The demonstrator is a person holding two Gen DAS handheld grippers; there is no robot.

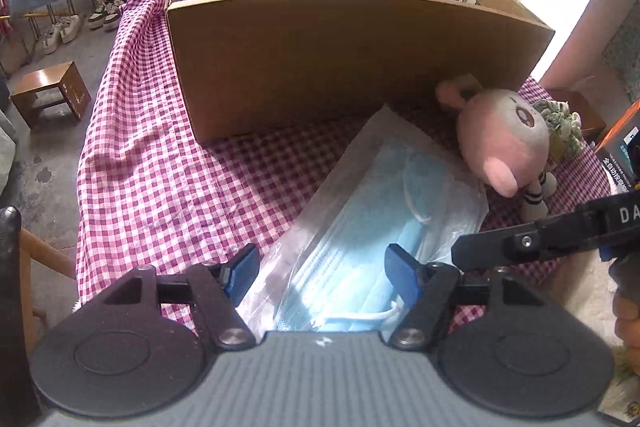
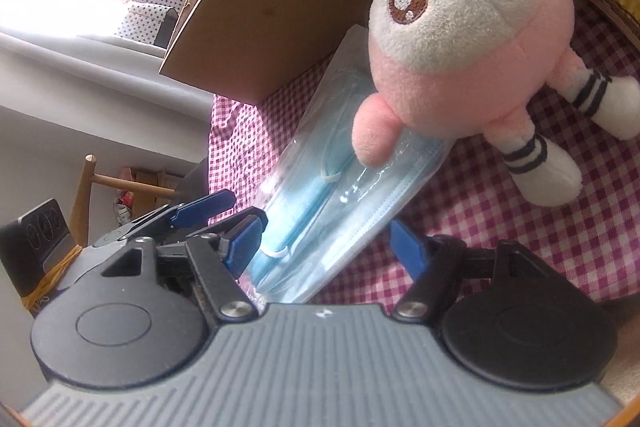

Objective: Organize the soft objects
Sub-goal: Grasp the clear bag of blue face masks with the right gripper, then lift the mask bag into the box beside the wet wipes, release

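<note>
So the cardboard box (image 1: 360,55) sits toward the back-left of the checked tablecloth (image 1: 152,163), and there's already some blue stuff lying in the bottom of it, though I can't really make out what from here, maybe more soft things that got sorted. Out front, still on the cloth, is a clear pack of blue face masks (image 1: 372,227), lying flat and slanted with its far corner almost up against the box wall. The left gripper (image 1: 322,273) is right over the near end of that pack, jaws spread apart with the pack between them, blue pads not pinching it as far as I can see. The wrapper looks crinkly and slippery, the stack inside floppy, white ear loops poking out at the near end. Further right, a round pink and white plush doll (image 2: 460,39) with striped legs lies on its back beside the box, one stubby arm resting on the mask pack. The right gripper (image 2: 326,247) is also spread wide over the pack's near corner, nothing clamped. So I'd guess partway: pack and doll both still to go in.
</note>
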